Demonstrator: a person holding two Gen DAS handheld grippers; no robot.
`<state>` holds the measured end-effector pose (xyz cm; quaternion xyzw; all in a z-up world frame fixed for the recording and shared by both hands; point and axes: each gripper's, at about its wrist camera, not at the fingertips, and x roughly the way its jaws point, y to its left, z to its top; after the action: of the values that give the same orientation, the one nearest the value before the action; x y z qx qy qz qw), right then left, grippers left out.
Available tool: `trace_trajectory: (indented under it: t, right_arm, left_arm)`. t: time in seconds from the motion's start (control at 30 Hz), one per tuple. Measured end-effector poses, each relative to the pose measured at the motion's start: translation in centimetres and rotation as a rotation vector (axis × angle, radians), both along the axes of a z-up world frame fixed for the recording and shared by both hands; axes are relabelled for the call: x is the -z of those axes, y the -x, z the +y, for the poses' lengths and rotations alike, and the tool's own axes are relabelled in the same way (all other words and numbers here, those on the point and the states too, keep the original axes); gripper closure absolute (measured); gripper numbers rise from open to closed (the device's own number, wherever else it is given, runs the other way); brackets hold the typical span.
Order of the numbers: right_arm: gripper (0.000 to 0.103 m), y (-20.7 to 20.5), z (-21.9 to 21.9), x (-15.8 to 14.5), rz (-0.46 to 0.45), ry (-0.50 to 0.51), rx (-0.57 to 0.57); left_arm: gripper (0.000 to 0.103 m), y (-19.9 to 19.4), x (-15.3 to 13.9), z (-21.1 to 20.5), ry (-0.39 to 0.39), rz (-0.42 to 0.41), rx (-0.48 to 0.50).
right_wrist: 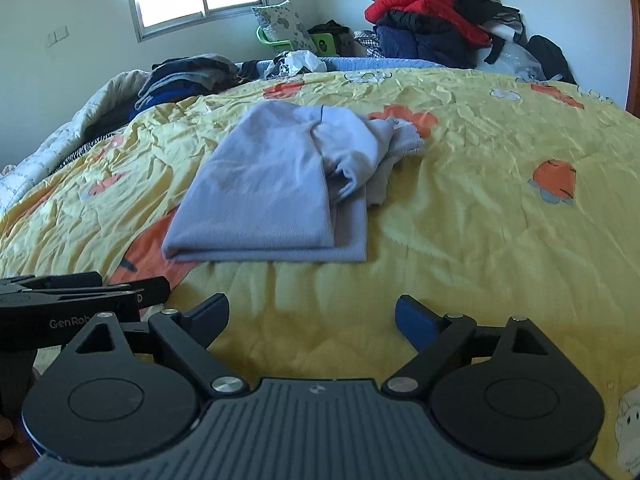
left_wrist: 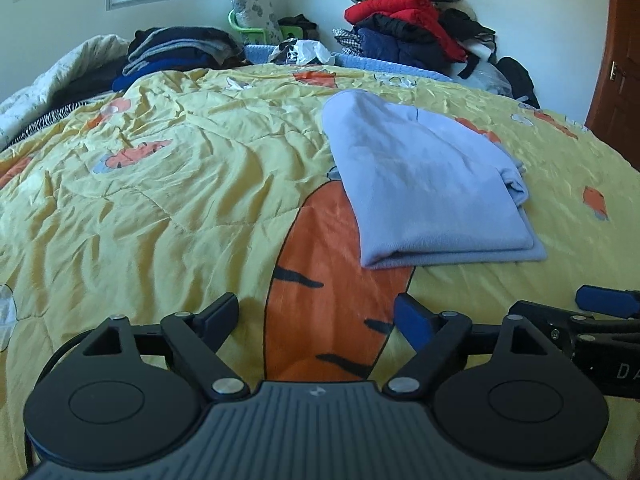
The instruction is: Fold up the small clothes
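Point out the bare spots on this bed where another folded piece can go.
Bare quilt lies left of the folded light-blue garment, out to the striped edge. More lies right of it, around the small carrot print. The strip between the garment and both open tools is bare too. The head end is crowded: dark folded stack, red-jacket heap.

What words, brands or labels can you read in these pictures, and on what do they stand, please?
"GenRob", cut off: side of the left claw, right wrist view.
"DA", cut off: body of the right claw, left wrist view.
Small mark on each camera's grey housing: no readable letters.
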<state>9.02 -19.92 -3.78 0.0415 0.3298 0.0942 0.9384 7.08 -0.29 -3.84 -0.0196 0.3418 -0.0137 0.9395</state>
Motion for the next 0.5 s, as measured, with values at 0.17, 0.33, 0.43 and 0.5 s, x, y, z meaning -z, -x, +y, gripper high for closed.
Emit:
trace_trajectory:
  t: [0.17,0.33,0.43,0.5]
  right_arm:
    - [0.007,1.0,0.3,0.3,-0.003,0.013,-0.004]
    - [0.004,1.7,0.7,0.5,-0.012,0.03,0.005]
    - [0.003,2.2,1.1,0.7,-0.022,0.07,0.011]
    - [0.002,2.5,1.3,0.8,-0.024,0.085,0.016]
  left_arm:
    - [0.008,1.0,0.4,-0.2,-0.023,-0.024,0.01]
    - [0.007,1.8,0.6,-0.3,-0.042,-0.045,0.02]
    - [0.003,2.1,0.7,-0.2,-0.051,-0.048,0.019]
    - [0.002,2.3,0.8,0.1,-0.054,-0.045,0.009]
